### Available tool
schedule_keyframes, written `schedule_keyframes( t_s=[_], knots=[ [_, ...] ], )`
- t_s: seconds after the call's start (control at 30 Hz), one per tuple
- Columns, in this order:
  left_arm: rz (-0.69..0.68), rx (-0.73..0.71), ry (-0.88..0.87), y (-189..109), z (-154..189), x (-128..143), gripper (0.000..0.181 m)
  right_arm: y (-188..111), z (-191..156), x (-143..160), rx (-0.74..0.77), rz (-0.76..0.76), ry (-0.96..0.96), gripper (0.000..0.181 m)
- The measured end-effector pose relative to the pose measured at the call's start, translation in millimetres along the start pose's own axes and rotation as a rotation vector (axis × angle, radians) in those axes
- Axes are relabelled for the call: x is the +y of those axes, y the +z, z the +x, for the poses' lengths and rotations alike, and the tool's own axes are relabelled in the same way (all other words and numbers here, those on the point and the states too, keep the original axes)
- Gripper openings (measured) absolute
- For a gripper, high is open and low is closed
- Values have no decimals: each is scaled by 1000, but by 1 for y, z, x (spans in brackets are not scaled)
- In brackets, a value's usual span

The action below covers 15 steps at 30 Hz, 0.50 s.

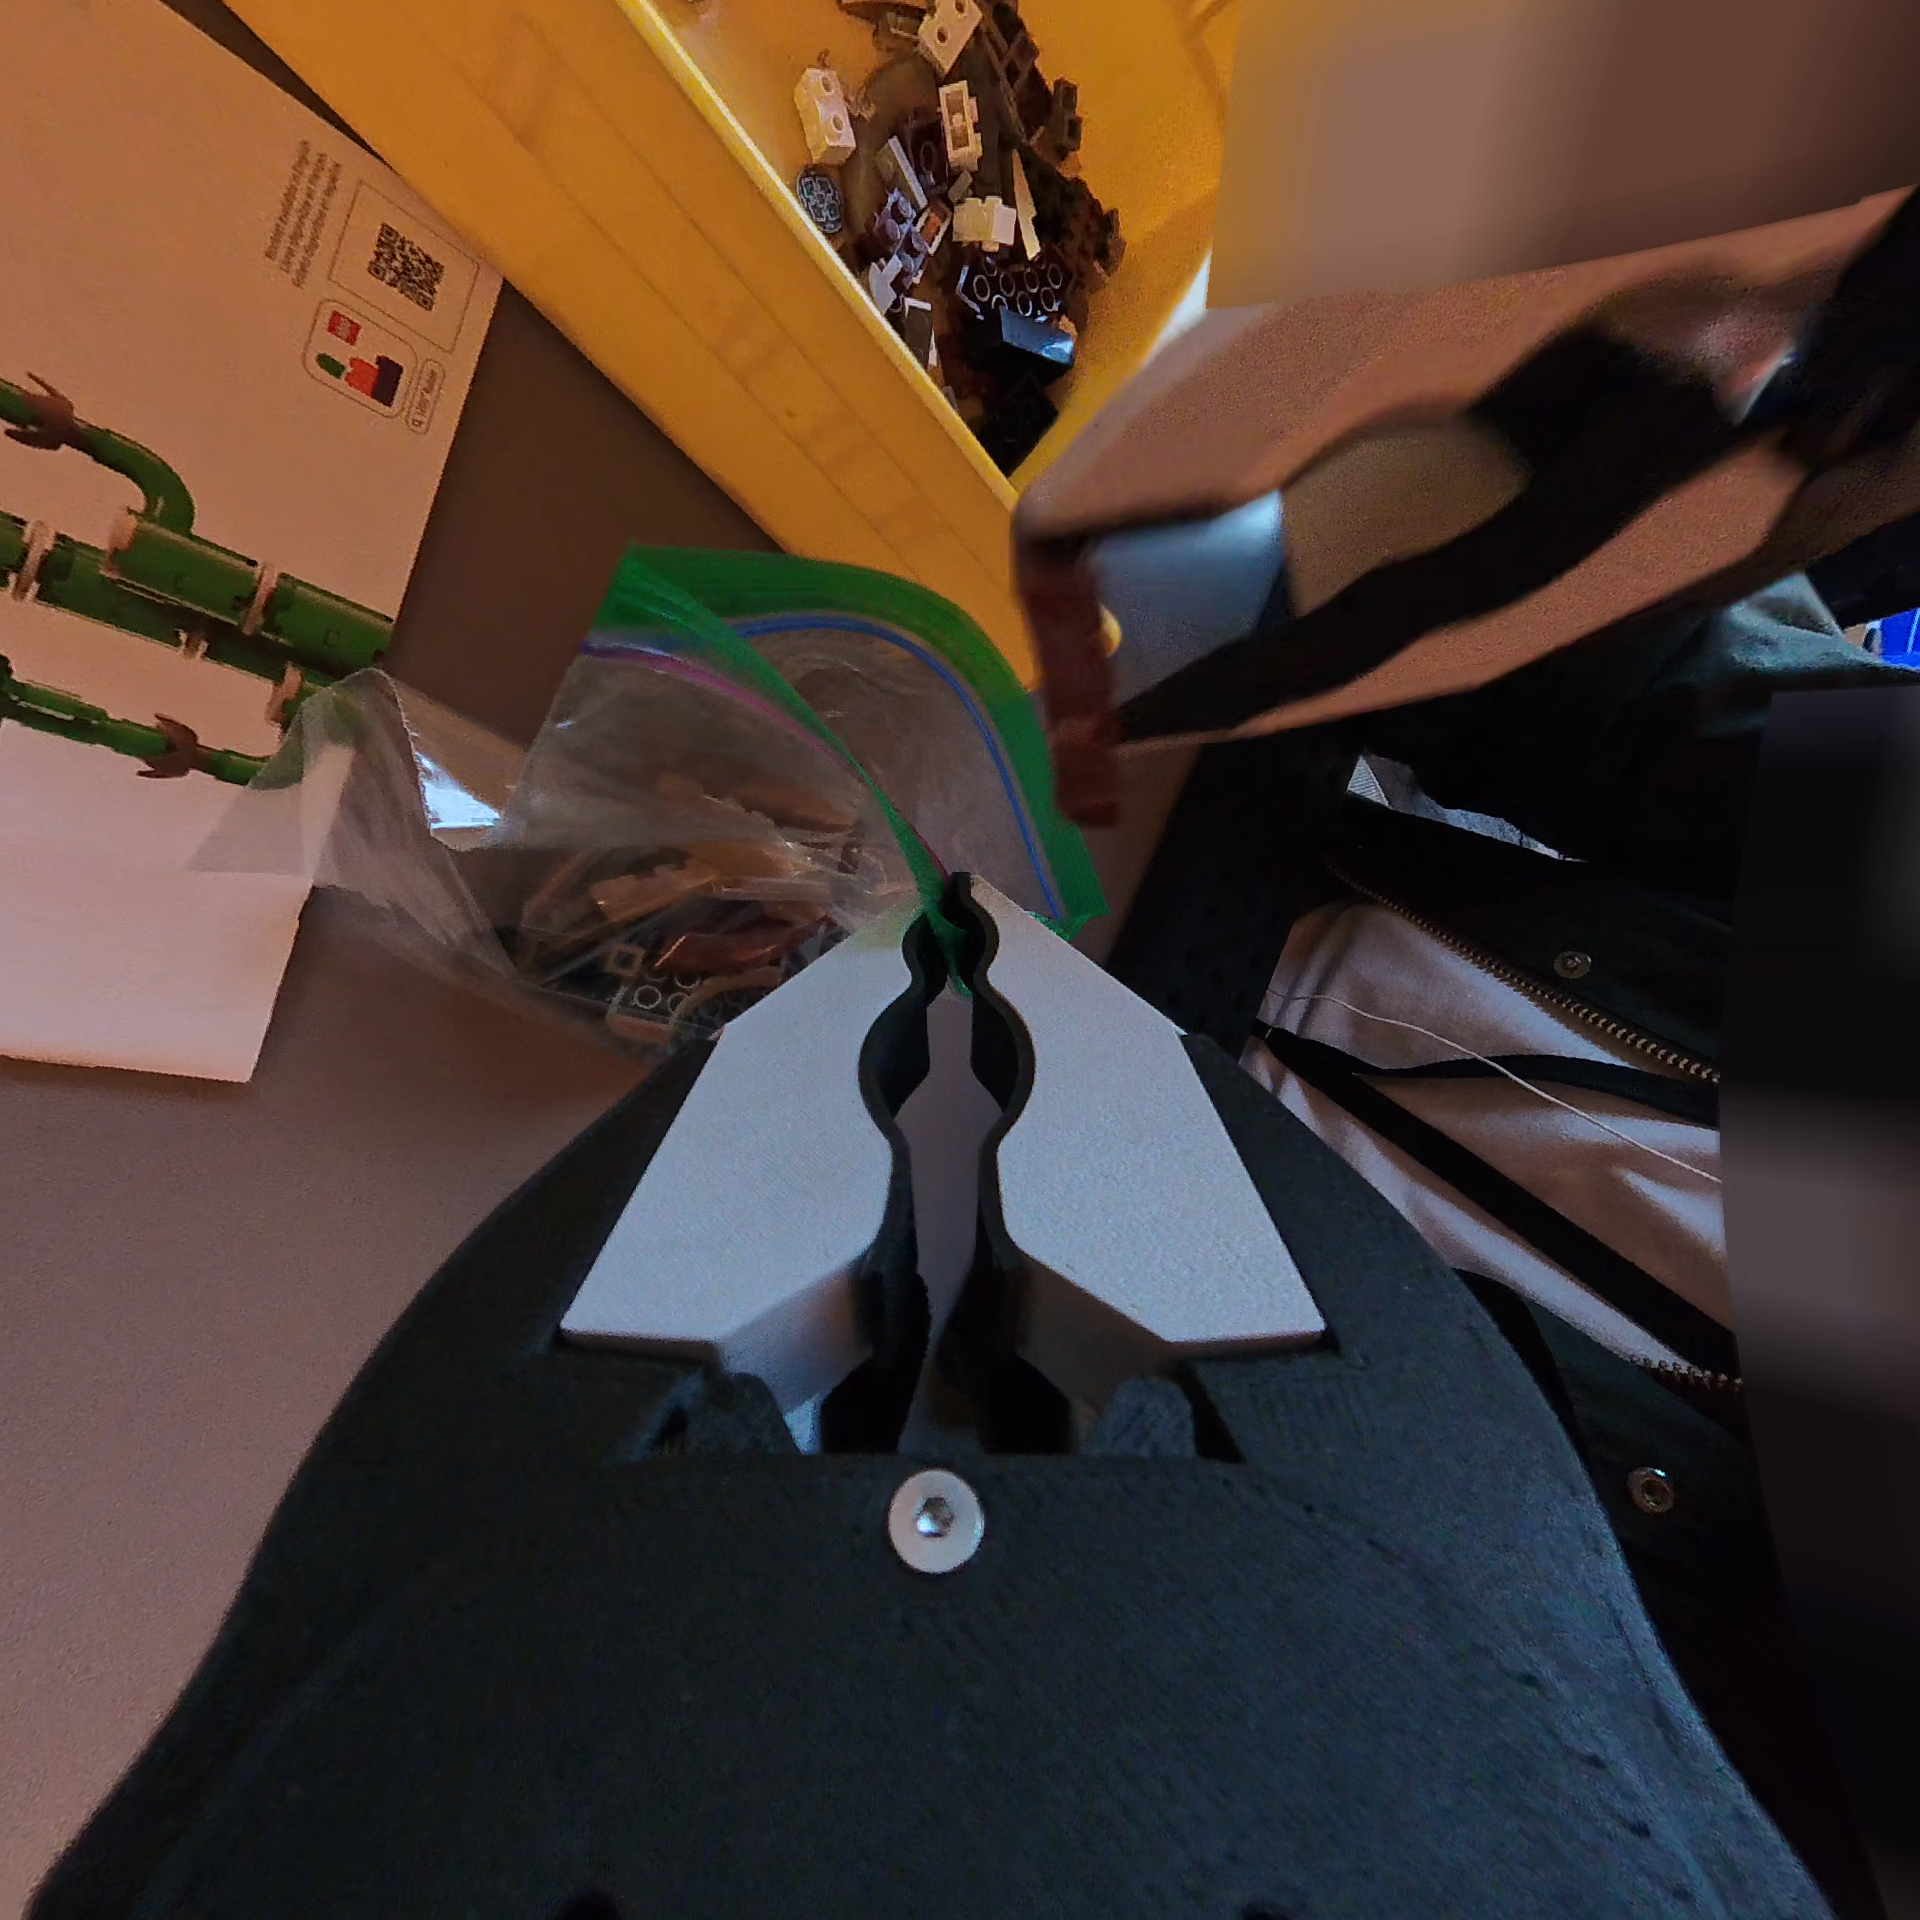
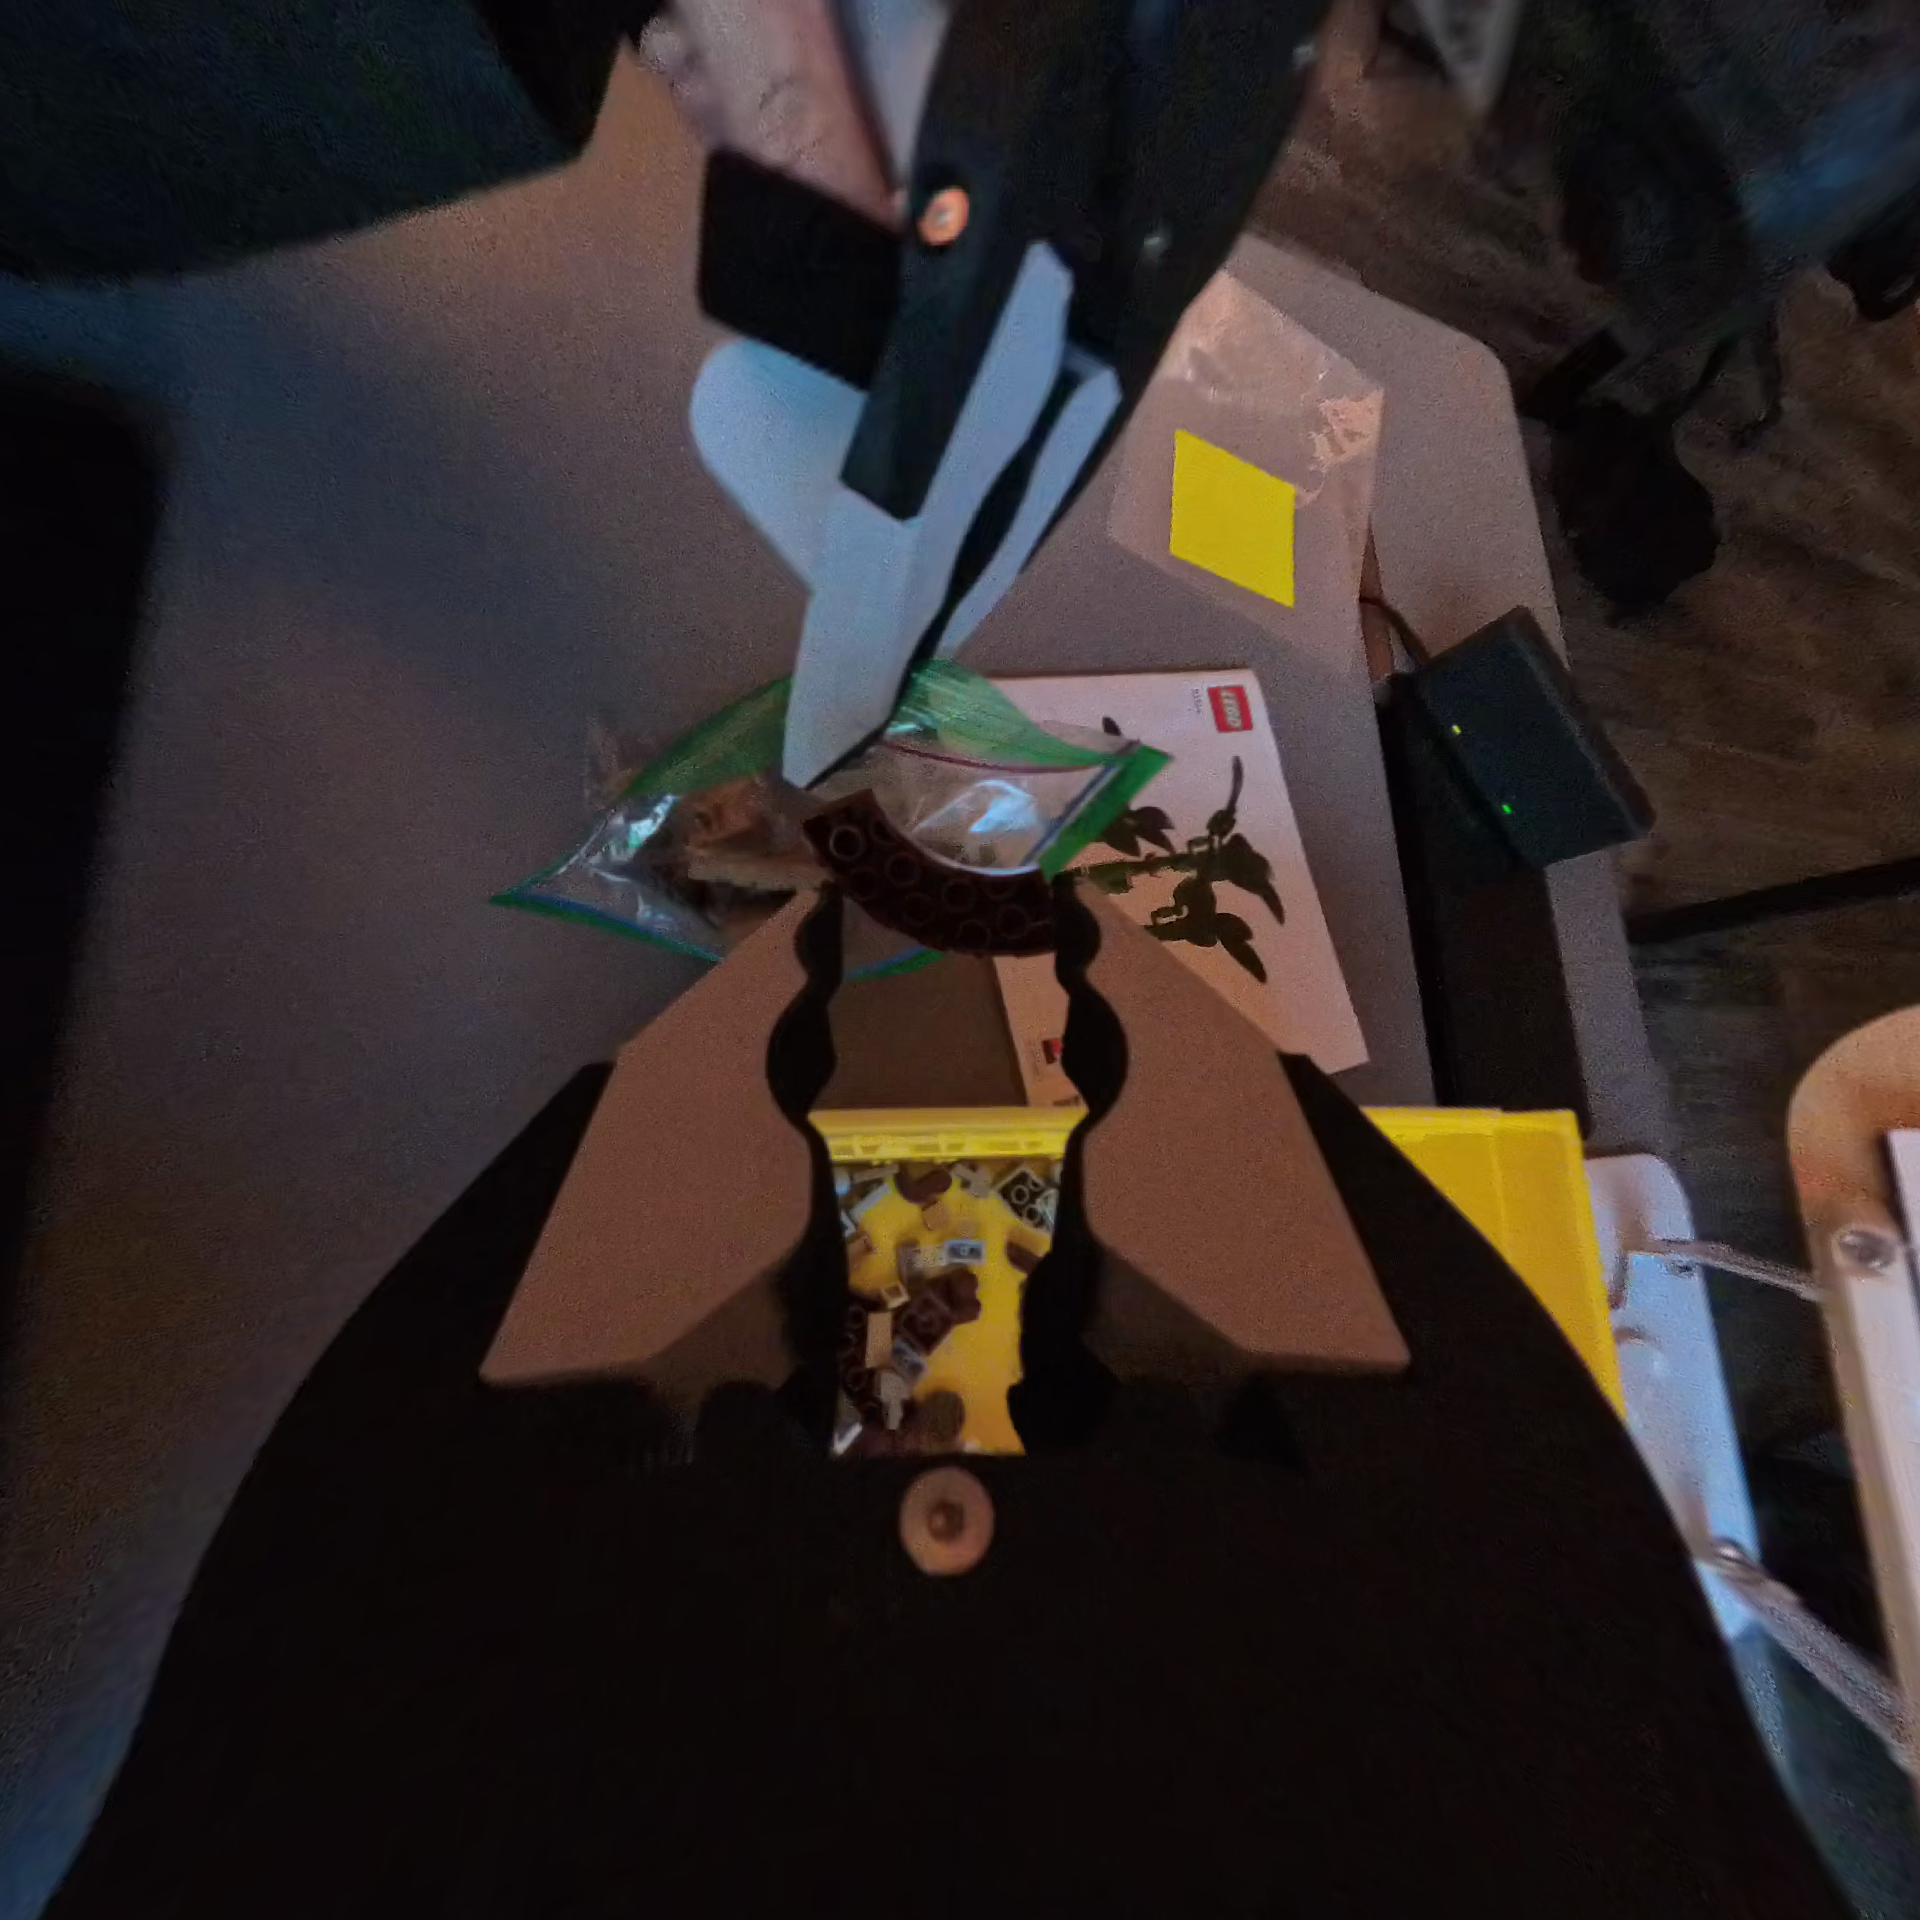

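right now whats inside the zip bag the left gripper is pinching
Inside the zip bag lie loose brown, tan and dark bricks. Crinkled plastic and the left gripper hide the rest.

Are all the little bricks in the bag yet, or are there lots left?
Some bricks already lie inside the zip bag. The left gripper pinches the bag's green rim, holding it open. The right gripper holds a curved brown brick above the bag's mouth, not yet inside. Plenty of loose bricks still sit in the yellow bin.
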State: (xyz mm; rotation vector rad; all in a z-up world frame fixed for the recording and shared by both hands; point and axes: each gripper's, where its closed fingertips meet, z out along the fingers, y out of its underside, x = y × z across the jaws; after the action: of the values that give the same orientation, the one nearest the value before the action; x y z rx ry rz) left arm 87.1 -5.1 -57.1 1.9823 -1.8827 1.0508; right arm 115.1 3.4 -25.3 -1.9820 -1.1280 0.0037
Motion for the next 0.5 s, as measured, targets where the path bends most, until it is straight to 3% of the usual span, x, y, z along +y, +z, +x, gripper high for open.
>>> schedule_keyframes(
  t_s=[0.13,0.2,0.27,0.33,0.43,0.5],
  knots=[
    [-2,-11,7,0,1,1,0,30,-17,11,-15,-117,-119,40],
    [0,-5,6,-1,1,1,0,33,-12,7,27,-91,-139,42],
    [-2,-5,7,-1,1,1,0,19,-8,-6,31,-9,-132,44],
    [0,-4,7,-1,1,1,0,-9,11,1,67,13,-74,48],
    [4,-3,4,-2,1,1,0,-54,74,63,237,-43,207,46],
    [1,-2,3,-1,1,1,0,-64,99,121,313,-165,488,37]
  ],
)
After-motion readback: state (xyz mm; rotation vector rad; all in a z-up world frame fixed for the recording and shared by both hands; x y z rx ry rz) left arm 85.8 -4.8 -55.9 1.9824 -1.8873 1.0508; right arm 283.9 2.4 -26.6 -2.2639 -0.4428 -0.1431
